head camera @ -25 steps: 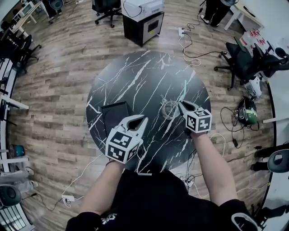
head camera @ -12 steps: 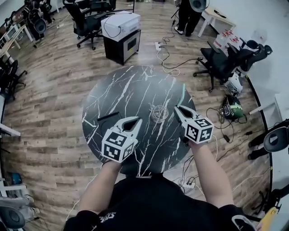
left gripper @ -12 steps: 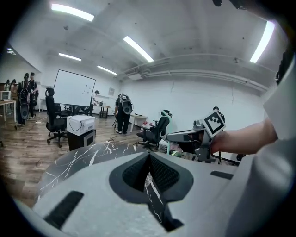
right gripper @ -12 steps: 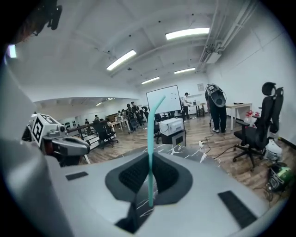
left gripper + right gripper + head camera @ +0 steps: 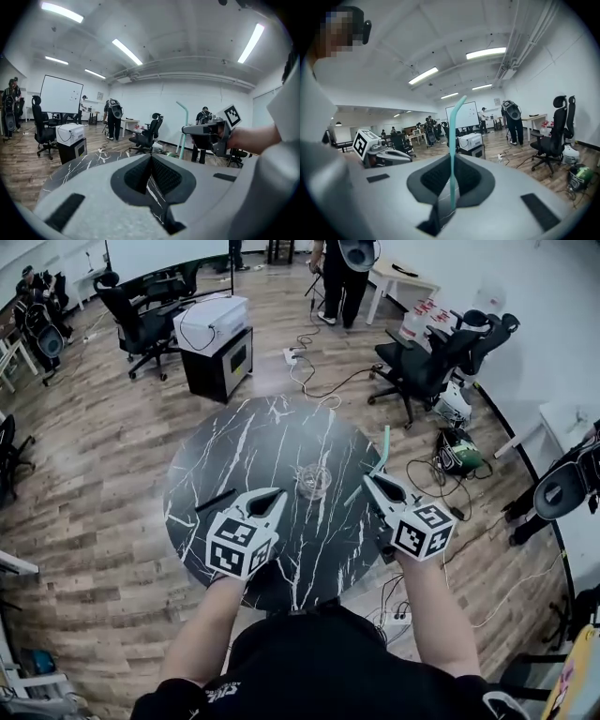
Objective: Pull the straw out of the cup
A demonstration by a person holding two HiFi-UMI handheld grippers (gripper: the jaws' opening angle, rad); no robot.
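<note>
The straw (image 5: 384, 448) is thin and pale green, with a bend near its top. It looks very light and a bit soft, so a hard squeeze could flatten it. It also looks smooth, so a weak squeeze could let it slide. The best place to hold it is the straight lower part, not the bendy neck.

That is where the right gripper (image 5: 373, 482) has it. In the right gripper view, its fingers pinch the straw (image 5: 452, 154) close to the bottom end. The straw stands almost straight up from them. It is up in the air over the right edge of the worktop (image 5: 234, 446), and no part of it is inside the cup (image 5: 314, 481).

The cup is see-through and looks light, so a bump could tip it over. It stands alone near the middle of the worktop, a little toward the right side. Nothing touches it.

The left gripper (image 5: 272, 495) hangs over the near left part of the worktop, apart from the cup. Its fingers are pressed together with nothing between them.
</note>
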